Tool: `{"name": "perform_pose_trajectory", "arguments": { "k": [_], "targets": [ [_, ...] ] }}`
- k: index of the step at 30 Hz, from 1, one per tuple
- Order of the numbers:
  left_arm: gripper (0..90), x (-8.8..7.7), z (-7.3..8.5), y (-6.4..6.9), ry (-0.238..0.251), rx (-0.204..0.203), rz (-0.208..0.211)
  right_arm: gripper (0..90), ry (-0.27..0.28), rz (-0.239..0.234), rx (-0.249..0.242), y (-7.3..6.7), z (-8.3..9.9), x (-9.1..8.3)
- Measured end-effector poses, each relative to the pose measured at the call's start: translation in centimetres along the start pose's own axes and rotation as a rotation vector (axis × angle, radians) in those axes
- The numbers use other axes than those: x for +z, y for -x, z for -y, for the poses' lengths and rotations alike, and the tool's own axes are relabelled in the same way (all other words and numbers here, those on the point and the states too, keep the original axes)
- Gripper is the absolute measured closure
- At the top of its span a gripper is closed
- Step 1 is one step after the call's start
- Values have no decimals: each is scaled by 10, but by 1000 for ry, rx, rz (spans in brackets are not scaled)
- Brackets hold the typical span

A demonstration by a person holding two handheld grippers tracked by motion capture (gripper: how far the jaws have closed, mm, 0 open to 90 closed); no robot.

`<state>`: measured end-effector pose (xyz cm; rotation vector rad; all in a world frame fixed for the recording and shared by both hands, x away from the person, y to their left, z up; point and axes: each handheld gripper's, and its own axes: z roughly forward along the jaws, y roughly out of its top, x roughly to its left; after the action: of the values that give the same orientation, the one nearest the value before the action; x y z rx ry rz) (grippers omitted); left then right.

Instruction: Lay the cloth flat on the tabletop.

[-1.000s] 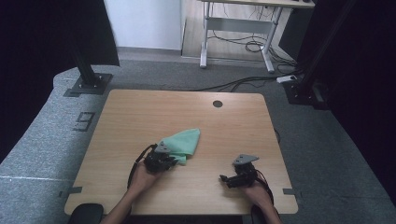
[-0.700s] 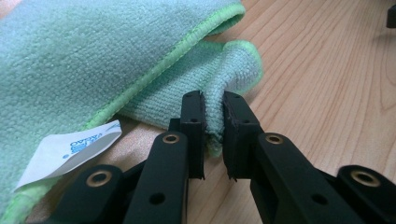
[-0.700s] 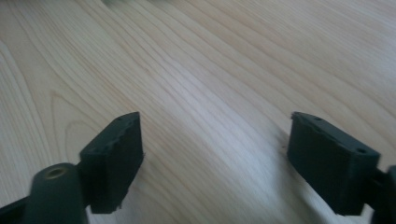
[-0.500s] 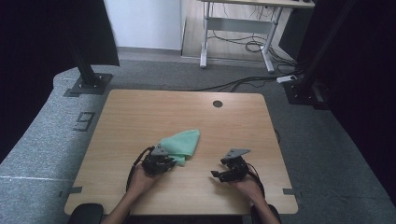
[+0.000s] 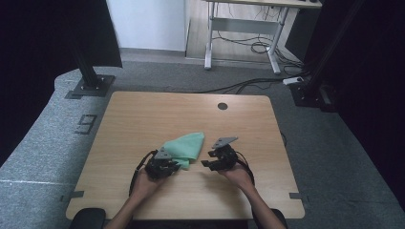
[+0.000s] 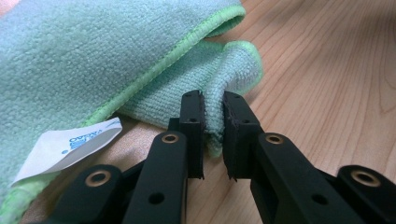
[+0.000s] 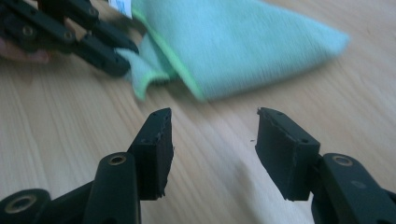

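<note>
In the left gripper view, the left gripper (image 6: 214, 122) has its two black jaws pressed nearly together, pinching a raised fold at the corner of the green cloth (image 6: 93, 51). The pinched fold rises between the pads at the middle of the frame, and the cloth's stitched lighter-green hem curls over behind it. A white label (image 6: 65, 144) sticks out from the cloth's edge at the lower left; its blue print is too small to read. The cloth runs off the top and left edges.

In the right gripper view, the right gripper (image 7: 212, 135) has its jaws spread wide with bare wooden table (image 7: 219, 154) between them, touching nothing. The cloth lies across the upper part of that frame, slightly blurred, with the other gripper clamped on its corner at the upper left.

In the high view, the cloth (image 5: 186, 145) sits a little below the table's centre, the left gripper (image 5: 162, 164) at its lower-left corner, the right gripper (image 5: 217, 157) just beside its right edge. Both hands enter from the bottom edge, forearms cut off.
</note>
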<state>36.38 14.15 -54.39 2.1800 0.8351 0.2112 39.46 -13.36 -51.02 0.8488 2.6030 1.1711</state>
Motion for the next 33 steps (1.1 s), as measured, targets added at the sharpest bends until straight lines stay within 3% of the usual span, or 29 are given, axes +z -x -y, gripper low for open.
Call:
{"name": "perform_pose_trajectory", "arguments": {
  "k": [7,10,13,14,17,21,26,29,33],
  "targets": [
    [792,0,0,0,0,1,0,481,-11,-8,-33,-7,-18,23],
    [792,0,0,0,-2,0,1,473,-28,1,-41,-7,-21,37],
    [792,0,0,-1,-2,-1,3,519,-45,12,-40,-5,-21,46],
    [792,0,0,-1,0,-5,4,634,-66,29,-40,-5,-20,54],
    [792,0,0,-1,2,-9,6,774,-71,51,-38,-2,-18,58],
    [793,0,0,-2,-2,-12,11,822,-59,69,-35,-1,-19,52],
    [801,-5,-4,-7,8,-37,18,830,-10,102,-37,4,-25,27],
    [805,-12,-6,-9,28,-37,13,829,0,128,-41,9,-27,12],
    [806,-37,-13,-17,106,-58,1,828,19,158,-20,18,-28,-8]
  ]
}}
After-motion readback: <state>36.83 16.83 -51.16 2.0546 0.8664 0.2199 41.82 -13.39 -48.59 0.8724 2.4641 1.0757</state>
